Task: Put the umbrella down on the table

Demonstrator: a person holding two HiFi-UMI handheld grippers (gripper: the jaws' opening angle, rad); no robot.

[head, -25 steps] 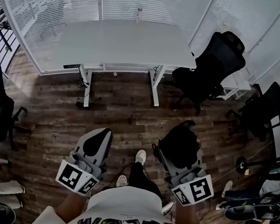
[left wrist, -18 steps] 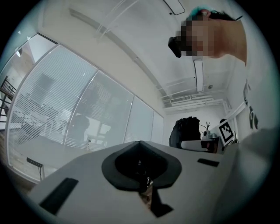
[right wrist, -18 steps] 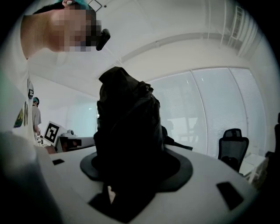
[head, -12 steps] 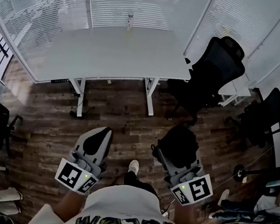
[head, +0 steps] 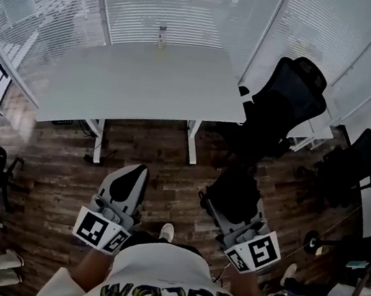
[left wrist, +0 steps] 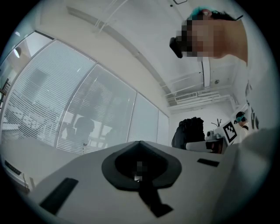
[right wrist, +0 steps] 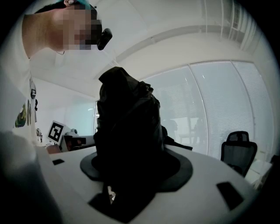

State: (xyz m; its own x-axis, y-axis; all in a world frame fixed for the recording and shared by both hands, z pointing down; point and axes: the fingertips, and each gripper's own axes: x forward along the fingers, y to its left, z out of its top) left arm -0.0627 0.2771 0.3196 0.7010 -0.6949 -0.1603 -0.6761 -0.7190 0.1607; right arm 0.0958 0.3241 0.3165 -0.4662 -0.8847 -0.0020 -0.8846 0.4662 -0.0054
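Left tongs (head: 135, 171): the jaws are sitting together with nothing between them, and they are pointing out ahead of the person, side by side with the other pair.
Right tongs (right wrist: 131, 164): these are clamping on the umbrella (head: 235, 191), with the jaws spread around its bulk.
Umbrella: black and folded up, it is filling the gap of the right tongs and sticking out past their tips. It is hanging over the floor (head: 159, 144), short of the worktop (head: 140, 80).
Worktop: white and wide, it is standing ahead of both tongs and well apart from their tips.
Bottle (head: 161, 36): small and upright, it is standing at the worktop's far edge, far ahead of the left tongs.
Office chair (head: 282, 106): black, it is standing ahead of the right tongs and a little to their right, just beside the worktop's right end.
Floor: dark wood planks are lying beneath both tongs.
Shoe (head: 167, 231): a pale one is showing on the floor between the two tongs.
Marker cubes: one is sitting at the near end of each pair, close to the person's body.
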